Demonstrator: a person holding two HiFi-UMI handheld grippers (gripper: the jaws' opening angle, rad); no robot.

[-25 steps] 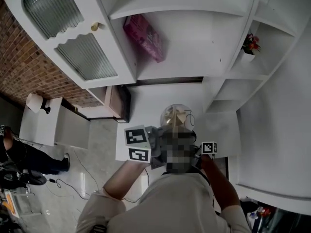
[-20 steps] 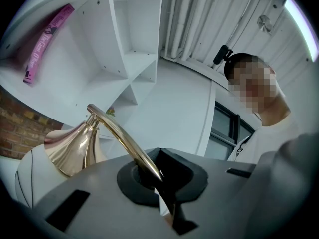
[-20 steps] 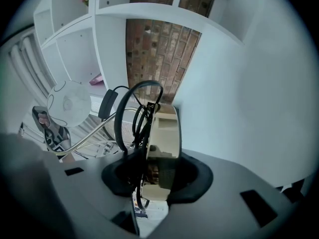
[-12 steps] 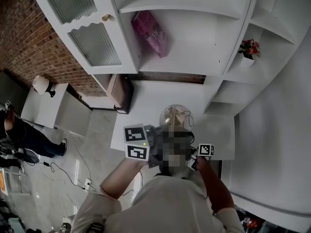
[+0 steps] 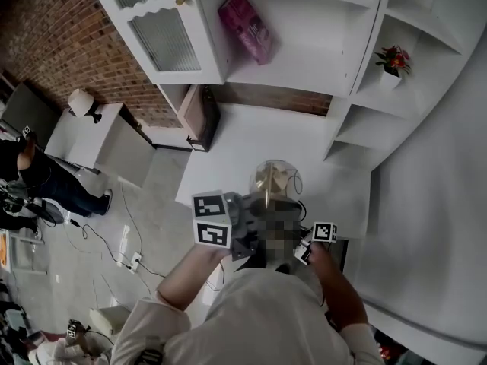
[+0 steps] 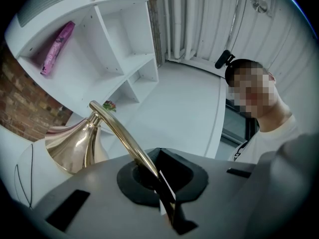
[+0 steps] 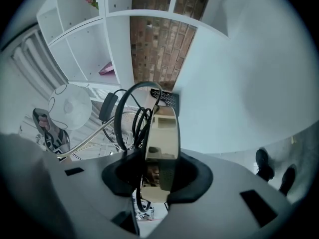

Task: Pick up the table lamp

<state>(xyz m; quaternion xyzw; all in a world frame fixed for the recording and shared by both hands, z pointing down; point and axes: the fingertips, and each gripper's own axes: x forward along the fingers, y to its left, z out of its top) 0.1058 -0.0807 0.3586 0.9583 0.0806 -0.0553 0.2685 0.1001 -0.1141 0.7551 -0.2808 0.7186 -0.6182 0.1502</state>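
Note:
I hold the table lamp off the white table between both grippers. My left gripper (image 6: pixel 155 177) is shut on the lamp's curved gold arm (image 6: pixel 118 129), which rises to a gold cone (image 6: pixel 75 144). My right gripper (image 7: pixel 158 176) is shut on the edge of the lamp's shiny gold base (image 7: pixel 162 133), with the coiled black cord (image 7: pixel 130 114) beside it. The clear globe shade (image 5: pixel 272 178) shows in the head view between the left marker cube (image 5: pixel 212 220) and the right marker cube (image 5: pixel 325 232). A mosaic patch hides the fingertips there.
A white shelf unit (image 5: pixel 319 52) stands ahead, with a pink packet (image 5: pixel 246 17) and a small flower pot (image 5: pixel 391 61) on it. Its glass door (image 5: pixel 161 30) hangs open at left. Below lie the white table (image 5: pixel 243 139), a low white cabinet (image 5: pixel 106 139), floor cables and people at far left.
In the head view the shelf unit and table have slid up and to the right, and more floor shows at left. Both grippers keep their hold on the lamp.

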